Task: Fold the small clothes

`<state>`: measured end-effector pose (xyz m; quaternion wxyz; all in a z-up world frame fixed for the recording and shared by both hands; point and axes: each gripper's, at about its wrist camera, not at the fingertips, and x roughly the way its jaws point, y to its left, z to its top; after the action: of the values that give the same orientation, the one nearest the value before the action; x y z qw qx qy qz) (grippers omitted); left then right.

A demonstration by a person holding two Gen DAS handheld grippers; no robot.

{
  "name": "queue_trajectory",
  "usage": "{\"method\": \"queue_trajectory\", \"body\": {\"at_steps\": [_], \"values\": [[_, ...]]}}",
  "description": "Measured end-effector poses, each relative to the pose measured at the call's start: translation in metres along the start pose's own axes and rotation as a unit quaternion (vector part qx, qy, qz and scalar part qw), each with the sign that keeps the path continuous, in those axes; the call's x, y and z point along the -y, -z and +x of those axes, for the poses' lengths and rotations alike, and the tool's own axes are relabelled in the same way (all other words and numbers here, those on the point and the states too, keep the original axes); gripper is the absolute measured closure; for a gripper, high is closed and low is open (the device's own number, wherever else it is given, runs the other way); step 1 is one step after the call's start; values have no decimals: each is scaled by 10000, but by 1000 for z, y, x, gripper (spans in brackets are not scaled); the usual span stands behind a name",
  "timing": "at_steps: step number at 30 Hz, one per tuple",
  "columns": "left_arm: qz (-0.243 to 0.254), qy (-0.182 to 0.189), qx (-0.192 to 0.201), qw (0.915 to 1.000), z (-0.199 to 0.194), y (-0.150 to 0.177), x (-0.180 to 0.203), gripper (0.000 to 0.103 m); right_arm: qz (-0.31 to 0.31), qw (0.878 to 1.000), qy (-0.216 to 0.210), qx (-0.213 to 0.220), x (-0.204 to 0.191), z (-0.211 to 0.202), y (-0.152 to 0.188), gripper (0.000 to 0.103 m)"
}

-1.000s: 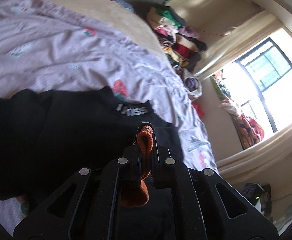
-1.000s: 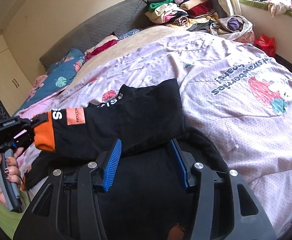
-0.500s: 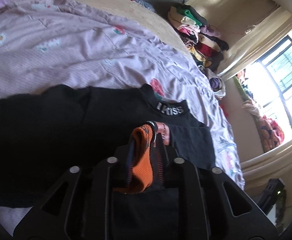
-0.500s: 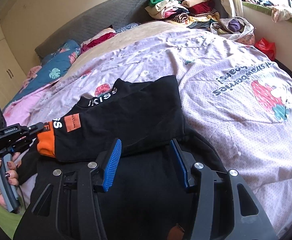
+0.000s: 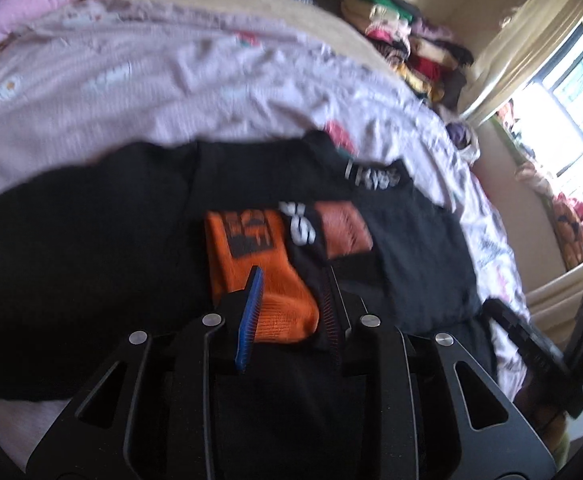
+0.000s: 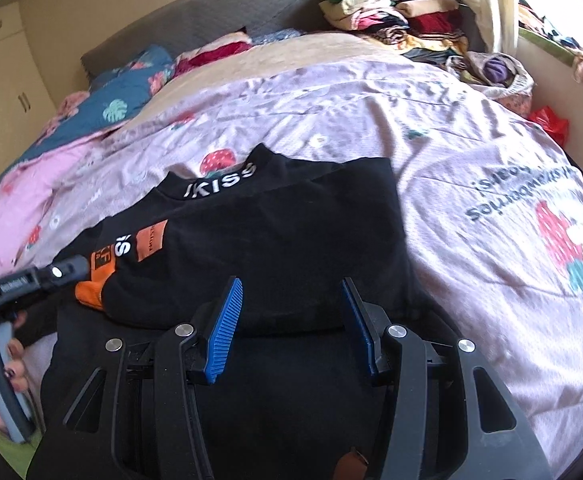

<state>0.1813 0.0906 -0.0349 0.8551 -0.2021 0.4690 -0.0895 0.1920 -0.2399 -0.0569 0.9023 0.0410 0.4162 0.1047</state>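
Fingers [image 5: 253, 300] of left gripper [image 5: 291, 304] had just opened, dropping orange ribbed cuff [image 5: 267, 280] onto black knit sweater [image 6: 275, 240]; sleeve fold done; right gripper [image 6: 291, 320] half-open, empty.

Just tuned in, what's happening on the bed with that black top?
A person is folding a black top on the bed cover. The left gripper has laid the orange-cuffed sleeve across the body; its jaws have just been opening, the cuff lying loose between them. The right gripper hovers open over the folded edge, holding nothing.

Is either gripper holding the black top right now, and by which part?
Neither. The left gripper has just been opening; the orange cuff lies loose between its jaws. The right gripper is open.
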Motion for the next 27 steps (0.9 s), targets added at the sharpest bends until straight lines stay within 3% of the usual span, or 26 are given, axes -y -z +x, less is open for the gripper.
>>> {"method": "queue_trajectory", "body": {"at_steps": [8, 13, 16, 22, 27], "values": [[-73, -135, -162, 9998, 12, 10, -10, 81, -65, 9991, 120, -396, -3, 32, -7, 54], [-125, -129, -141, 9997, 11, 14, -16, 81, 145, 9958, 443, -789, 21, 55, 0, 55], [-79, -207, -123, 9997, 10, 13, -11, 80, 354, 9956, 427, -753, 26, 54, 7, 55], [-105, -140, -86, 9998, 3, 13, -9, 71, 487, 9980, 95, -379, 17, 26, 15, 37], [-56, -50, -12, 10000, -4, 14, 1, 62, 516, 9986, -76, -118, 9, 2, 17, 14]]}}
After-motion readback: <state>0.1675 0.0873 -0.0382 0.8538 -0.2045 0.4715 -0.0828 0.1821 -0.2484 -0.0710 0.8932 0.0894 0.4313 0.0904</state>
